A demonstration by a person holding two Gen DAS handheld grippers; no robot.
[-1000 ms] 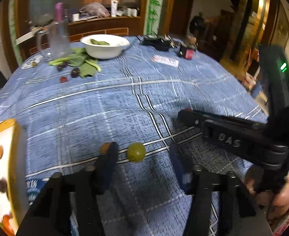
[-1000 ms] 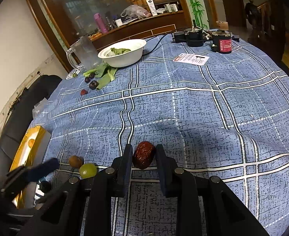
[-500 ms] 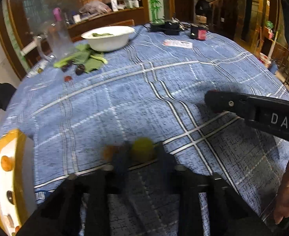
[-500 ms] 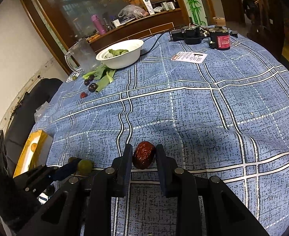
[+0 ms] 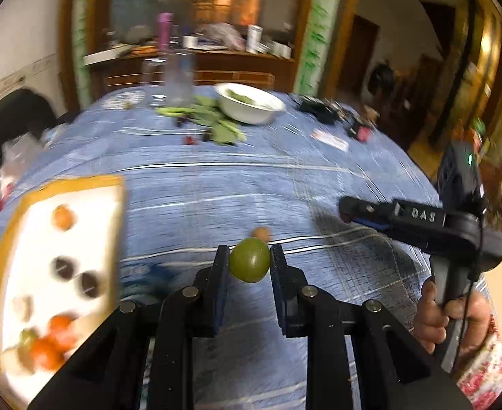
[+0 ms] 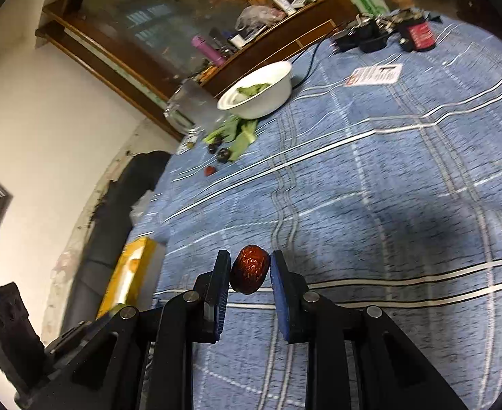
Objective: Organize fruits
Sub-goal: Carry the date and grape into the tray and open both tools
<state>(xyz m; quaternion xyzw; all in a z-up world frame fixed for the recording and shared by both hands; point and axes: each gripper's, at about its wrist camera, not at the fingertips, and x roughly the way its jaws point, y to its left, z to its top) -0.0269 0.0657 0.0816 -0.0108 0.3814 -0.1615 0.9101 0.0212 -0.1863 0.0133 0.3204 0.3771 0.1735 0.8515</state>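
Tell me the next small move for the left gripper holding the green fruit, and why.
Probably carry it left, over the yellow-rimmed tray, then release. The left gripper is shut on the green fruit, clear of the blue cloth, and the tray already holds sorted fruit. The right gripper has a red date.

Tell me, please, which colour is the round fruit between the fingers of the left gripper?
Green. The round fruit shows best in the left wrist view.

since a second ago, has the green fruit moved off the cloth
Yes. The green fruit, clamped in the left tool, has lifted and shifted toward the yellow-rimmed tray.
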